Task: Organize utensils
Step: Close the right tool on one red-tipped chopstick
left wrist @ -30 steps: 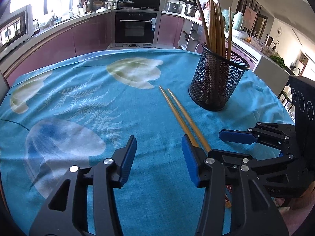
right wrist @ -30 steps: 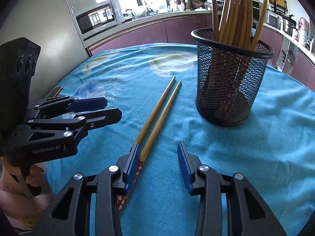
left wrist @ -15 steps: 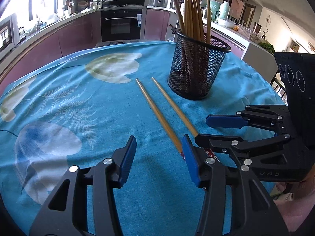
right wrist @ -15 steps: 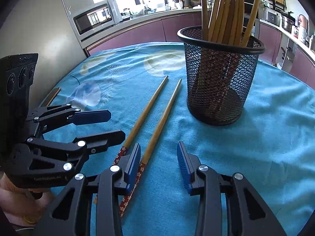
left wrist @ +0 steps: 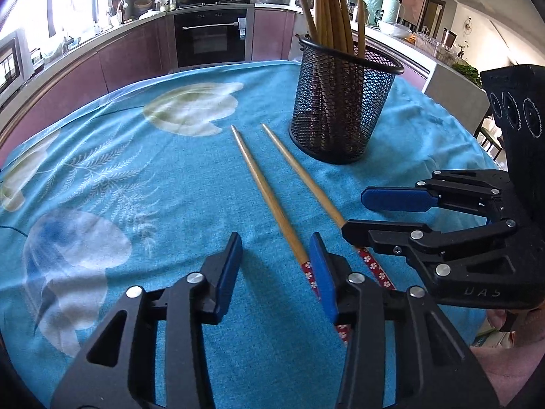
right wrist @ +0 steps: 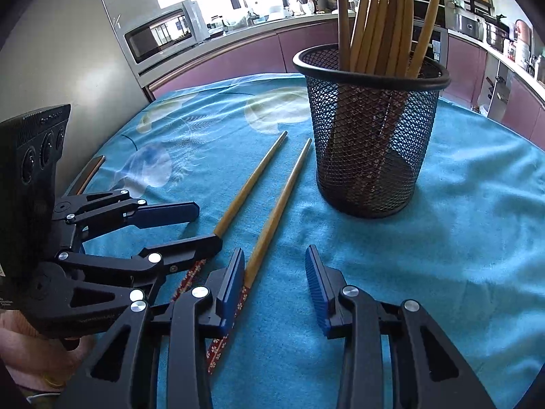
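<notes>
Both grippers have crept fwd toward the loose chopsticks since a sec ago; the mesh cup (left wrist: pixel 344 109) looms bigger and the patterned red ends, hidden before, now show betw. the fingers.

Left gripper (left wrist: pixel 276 272): jaws wide open, holding nothing. The left chopstick (left wrist: pixel 269 197) runs just inside its right finger, touching or nearly so; can't tell which.

Right gripper (right wrist: pixel 274 288): also wide open, empty. The right chopstick (right wrist: pixel 277 211) lies against its left finger, red end passing under the pad. The other stick sits under the left gripper's lower finger in this view.

Task things: the two sticks lie flat on the blue tablecloth (left wrist: pixel 136 177), side by side, not touching, tips pointing toward the cup and ending just beside its base. Cup stands upright, already holding a bunch of chopsticks.

Meaning: approach looks nearly done, grasp not yet made. Each tool seems lined up on its own stick, but both sticks sit off-centre at a finger edge, so prob. a small sideways shift is needed before closing. Risk: the two tools are close together and could bump; thin sticks on cloth may roll away from a pad.
</notes>
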Available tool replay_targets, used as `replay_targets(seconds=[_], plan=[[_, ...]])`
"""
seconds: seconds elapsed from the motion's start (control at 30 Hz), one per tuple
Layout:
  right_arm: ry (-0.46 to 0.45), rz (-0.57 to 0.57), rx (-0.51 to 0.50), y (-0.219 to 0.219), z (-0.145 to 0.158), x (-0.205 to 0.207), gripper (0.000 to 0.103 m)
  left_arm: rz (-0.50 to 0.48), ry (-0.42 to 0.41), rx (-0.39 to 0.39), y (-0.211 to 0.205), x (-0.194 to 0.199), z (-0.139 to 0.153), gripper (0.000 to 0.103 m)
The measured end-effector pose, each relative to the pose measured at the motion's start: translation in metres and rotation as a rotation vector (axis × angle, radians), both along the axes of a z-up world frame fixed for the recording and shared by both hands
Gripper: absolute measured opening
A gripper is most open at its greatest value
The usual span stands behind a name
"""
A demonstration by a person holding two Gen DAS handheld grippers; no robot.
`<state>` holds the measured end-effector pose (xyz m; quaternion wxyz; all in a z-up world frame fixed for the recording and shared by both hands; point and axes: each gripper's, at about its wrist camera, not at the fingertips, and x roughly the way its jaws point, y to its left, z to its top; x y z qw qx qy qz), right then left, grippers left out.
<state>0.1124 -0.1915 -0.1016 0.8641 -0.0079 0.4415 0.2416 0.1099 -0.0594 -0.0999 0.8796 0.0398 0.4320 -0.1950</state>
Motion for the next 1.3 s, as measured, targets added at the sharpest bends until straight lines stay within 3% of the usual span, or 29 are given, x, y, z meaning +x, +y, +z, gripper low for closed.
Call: replay_targets(seconds=[0.1, 0.77, 1.07, 1.3], plan=[[-0.002, -0.002, -0.002, 0.000, 0.000, 0.001, 0.035, 0.015, 0.006, -0.007, 0.004, 0.000, 0.000, 0.031], [-0.029, -0.015, -0.041, 0.016, -0.002, 0.027, 0.031, 0.063, 0.003, 0.010, 0.001, 0.033, -0.001, 0.028], [-0.014, -0.047, -0.009, 0.008, -0.004, 0.033, 0.016, 0.081, 0.009, -0.012, -0.001, 0.039, -0.001, 0.011], [0.008, -0.058, 0.038, 0.001, -0.005, 0.033, 0.009, 0.092, 0.018, -0.030, 0.000, 0.035, 0.000, 0.009]])
